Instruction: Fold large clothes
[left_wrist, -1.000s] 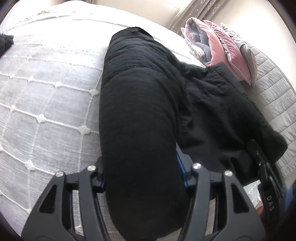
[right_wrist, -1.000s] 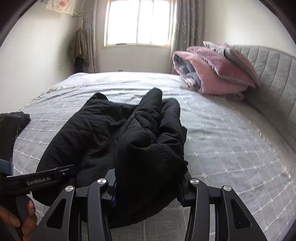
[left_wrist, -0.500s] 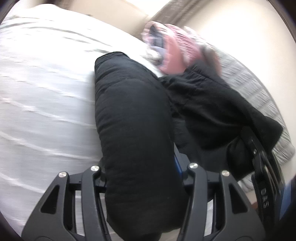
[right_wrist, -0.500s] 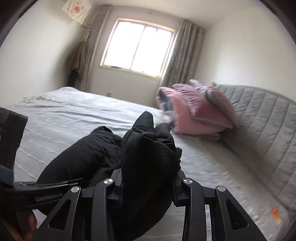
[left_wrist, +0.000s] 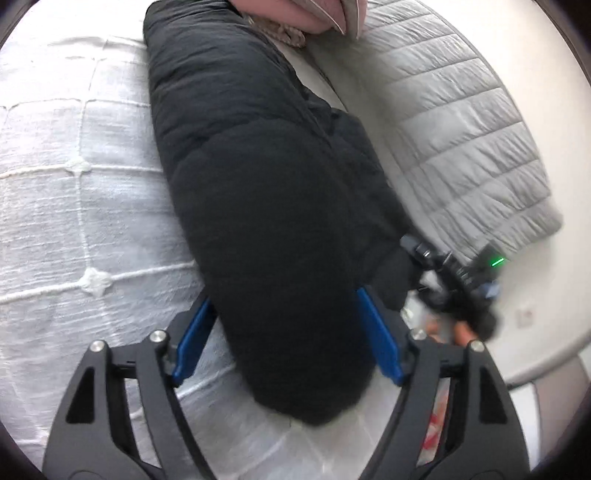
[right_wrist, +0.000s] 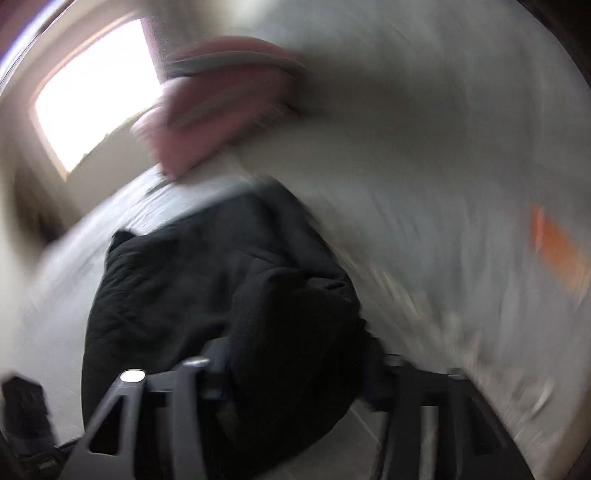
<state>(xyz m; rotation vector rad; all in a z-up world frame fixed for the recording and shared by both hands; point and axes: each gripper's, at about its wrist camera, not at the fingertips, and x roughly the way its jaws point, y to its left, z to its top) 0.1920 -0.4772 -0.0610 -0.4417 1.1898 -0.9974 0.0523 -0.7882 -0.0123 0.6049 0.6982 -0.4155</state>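
A black padded jacket (left_wrist: 258, 166) lies rolled lengthwise on the white bedspread (left_wrist: 74, 184), running from the pillows toward me. Its near end sits between the blue pads (left_wrist: 192, 332) of my left gripper (left_wrist: 284, 295), whose jaws are opening, with the pads drawn back from the cloth. At the right of the left wrist view, a hand holds my right gripper (left_wrist: 454, 280) beside the roll. The right wrist view is badly blurred. There the jacket (right_wrist: 166, 295) bunches between the fingers of the right gripper (right_wrist: 295, 343), whose jaws are opening; contact cannot be made out.
A folded pink quilt (left_wrist: 288, 14) lies at the head of the bed, also seen blurred as a pink quilt (right_wrist: 221, 103). The grey padded headboard (left_wrist: 461, 129) runs along the right. A bright window (right_wrist: 92, 92) is on the far wall.
Both grippers have swung with the jacket toward the headboard side of the bed. The left jaws have spread, so the blue pads now show. The right view has blurred and tilted.
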